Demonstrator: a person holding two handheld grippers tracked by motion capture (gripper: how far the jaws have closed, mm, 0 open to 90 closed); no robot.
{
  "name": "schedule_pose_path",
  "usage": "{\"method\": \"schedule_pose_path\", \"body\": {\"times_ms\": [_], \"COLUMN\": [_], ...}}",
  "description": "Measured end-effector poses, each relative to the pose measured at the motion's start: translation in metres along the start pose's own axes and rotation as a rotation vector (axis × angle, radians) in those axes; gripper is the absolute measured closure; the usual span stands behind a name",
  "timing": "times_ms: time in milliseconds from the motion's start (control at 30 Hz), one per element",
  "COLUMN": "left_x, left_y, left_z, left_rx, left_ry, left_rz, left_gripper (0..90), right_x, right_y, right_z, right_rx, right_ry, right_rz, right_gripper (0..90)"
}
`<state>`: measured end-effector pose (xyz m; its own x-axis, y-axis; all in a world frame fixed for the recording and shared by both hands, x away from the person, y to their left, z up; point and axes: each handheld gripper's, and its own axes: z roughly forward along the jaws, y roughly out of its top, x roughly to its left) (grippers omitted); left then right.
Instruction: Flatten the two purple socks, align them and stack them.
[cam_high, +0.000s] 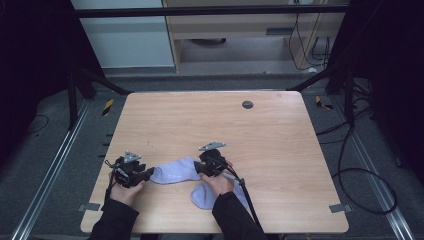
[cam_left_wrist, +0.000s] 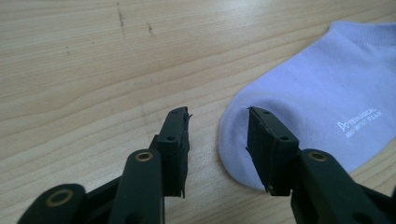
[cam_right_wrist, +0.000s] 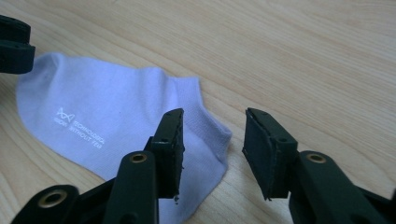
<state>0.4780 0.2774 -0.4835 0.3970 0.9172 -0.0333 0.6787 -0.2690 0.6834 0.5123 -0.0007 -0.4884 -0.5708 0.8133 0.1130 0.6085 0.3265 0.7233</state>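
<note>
A pale lavender sock (cam_high: 172, 172) with small white lettering lies flat on the wooden table (cam_high: 260, 145), stretched between my two grippers. My left gripper (cam_high: 148, 174) sits at its rounded toe end. In the left gripper view the sock (cam_left_wrist: 322, 93) edge reaches into the gap of the left gripper (cam_left_wrist: 218, 112), whose jaws stand apart without pressing it. My right gripper (cam_high: 199, 168) is at the cuff end. There the sock (cam_right_wrist: 102, 112) runs under one jaw of the right gripper (cam_right_wrist: 214, 113), also apart. A second lavender sock (cam_high: 204, 196) lies partly under the right forearm.
A small dark round disc (cam_high: 247, 104) sits near the table's far edge. The right gripper's cable (cam_high: 248, 200) trails back over the front edge. Black frame legs (cam_high: 330, 75) and floor cables (cam_high: 360, 175) surround the table. Bare wood stretches beyond the socks.
</note>
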Motion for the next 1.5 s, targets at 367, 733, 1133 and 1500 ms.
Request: {"method": "schedule_pose_path", "body": {"times_ms": [367,733,1133,1500], "left_x": [-0.007,-0.01,-0.032,-0.081], "left_y": [-0.001,0.004,0.022,0.03], "left_z": [0.006,-0.001,-0.027,-0.031], "left_rx": [0.049,0.03,-0.061,-0.065], "left_ry": [-0.01,-0.046,-0.144,-0.218], "left_rz": [0.012,-0.001,0.019,0.106], "left_gripper": [77.6,87.4,87.5,87.5], "right_x": [0.001,0.003,-0.003,-0.022], "right_y": [-0.004,0.001,0.01,-0.015], "right_z": [0.01,-0.007,-0.065,-0.115], "right_rx": [0.027,-0.02,-0.072,-0.073], "right_ry": [-0.028,0.006,0.049,0.051], "right_rz": [-0.024,0.001,-0.039,-0.046], "right_gripper": [75.4,86.9,87.1,87.1]}}
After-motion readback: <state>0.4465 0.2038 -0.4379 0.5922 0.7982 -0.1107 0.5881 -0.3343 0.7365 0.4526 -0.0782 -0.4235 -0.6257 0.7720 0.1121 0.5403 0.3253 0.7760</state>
